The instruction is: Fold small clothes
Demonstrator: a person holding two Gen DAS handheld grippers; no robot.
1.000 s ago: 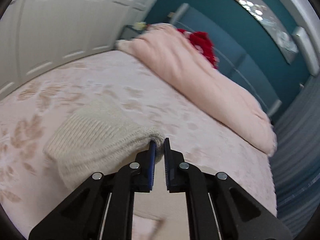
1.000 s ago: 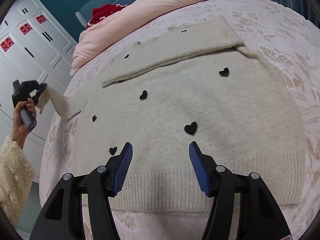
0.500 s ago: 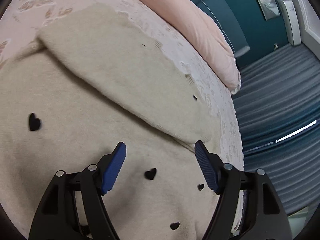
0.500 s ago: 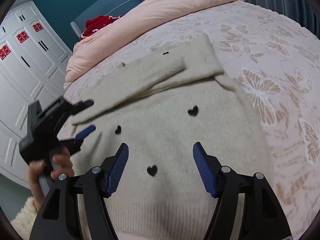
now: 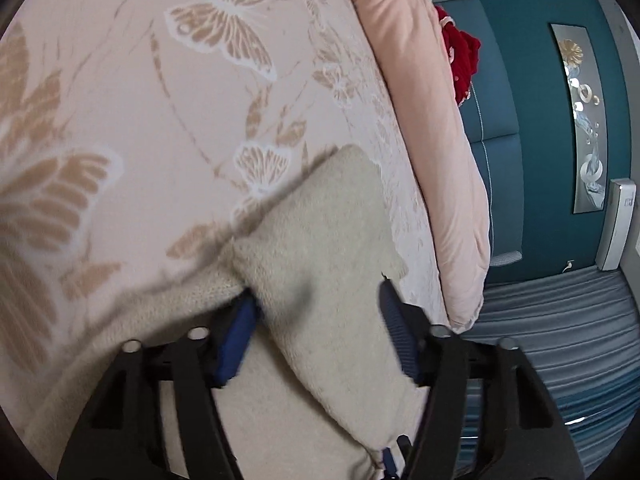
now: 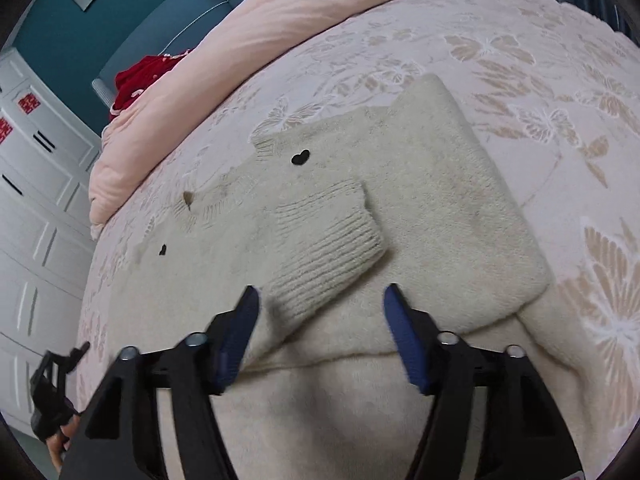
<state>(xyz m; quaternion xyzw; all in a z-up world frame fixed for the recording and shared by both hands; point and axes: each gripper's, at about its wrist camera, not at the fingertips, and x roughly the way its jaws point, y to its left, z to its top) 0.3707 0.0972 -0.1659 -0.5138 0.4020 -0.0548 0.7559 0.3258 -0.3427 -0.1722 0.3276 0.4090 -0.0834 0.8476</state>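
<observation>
Left hand-held gripper (image 5: 316,324) closing, fuzzy cream sweater (image 5: 320,240) fold between pads; right hand-held gripper (image 6: 318,320) closing over ribbed cuff (image 6: 328,236).

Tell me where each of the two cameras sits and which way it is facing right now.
Left wrist: on the left gripper, low over the cream sweater, facing the teal wall; own fingers show, a sweater fold between them.
Right wrist: on the right gripper, looking down at the ribbed cuff; a hand shows at lower left.
Shared: sweater, pink duvet, butterfly bedspread.
</observation>
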